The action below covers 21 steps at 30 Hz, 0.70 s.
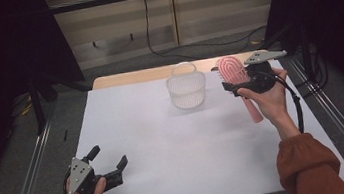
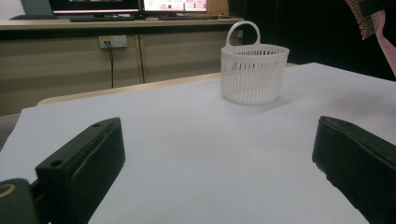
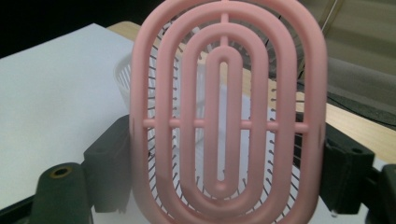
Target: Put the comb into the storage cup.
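I am gripping the pink plastic vented hairbrush (image 1: 235,72) in the right gripper (image 1: 239,87), raised at the far right, seemingly just right of the white slatted plastic basket (image 1: 187,90). My left gripper (image 1: 109,163) is resting near-left on the white desk (image 1: 166,143), jaws wide.

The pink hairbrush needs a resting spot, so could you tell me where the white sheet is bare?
Bare: the wide middle of the white sheet, between the basket and the left gripper, and its far-left side. Crowded: the far right, where the right gripper holds the pink hairbrush beside the basket.
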### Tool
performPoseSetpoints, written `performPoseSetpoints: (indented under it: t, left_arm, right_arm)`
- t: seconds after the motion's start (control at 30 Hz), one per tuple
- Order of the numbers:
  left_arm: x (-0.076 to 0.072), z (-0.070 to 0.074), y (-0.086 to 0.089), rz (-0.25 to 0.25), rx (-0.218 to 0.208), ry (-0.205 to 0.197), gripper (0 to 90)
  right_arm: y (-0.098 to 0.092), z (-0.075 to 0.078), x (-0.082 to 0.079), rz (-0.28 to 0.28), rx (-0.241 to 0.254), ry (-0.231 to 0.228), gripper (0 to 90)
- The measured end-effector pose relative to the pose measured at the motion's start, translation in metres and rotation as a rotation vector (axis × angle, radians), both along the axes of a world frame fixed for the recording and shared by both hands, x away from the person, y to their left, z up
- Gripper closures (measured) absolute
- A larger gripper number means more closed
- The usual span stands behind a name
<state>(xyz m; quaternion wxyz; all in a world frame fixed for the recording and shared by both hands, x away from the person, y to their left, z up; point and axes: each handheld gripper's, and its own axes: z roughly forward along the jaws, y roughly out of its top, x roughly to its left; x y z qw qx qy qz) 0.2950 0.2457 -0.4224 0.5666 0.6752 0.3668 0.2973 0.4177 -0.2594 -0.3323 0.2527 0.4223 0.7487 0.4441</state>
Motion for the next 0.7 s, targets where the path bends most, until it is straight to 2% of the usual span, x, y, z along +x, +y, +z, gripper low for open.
performPoseSetpoints:
  t: [0.3,0.7]
  left_arm:
    - [0.0005,-0.0001,0.0002,0.002,-0.003,-0.003,2.7]
    - [0.0002,-0.0001,0.0002,-0.003,-0.008,-0.001,2.7]
  right_arm:
    - [0.0022,0.0027,-0.0021,-0.012,0.068,-0.054,19.7]
    - [0.0083,0.0068,-0.0006,-0.007,0.137,-0.088,19.6]
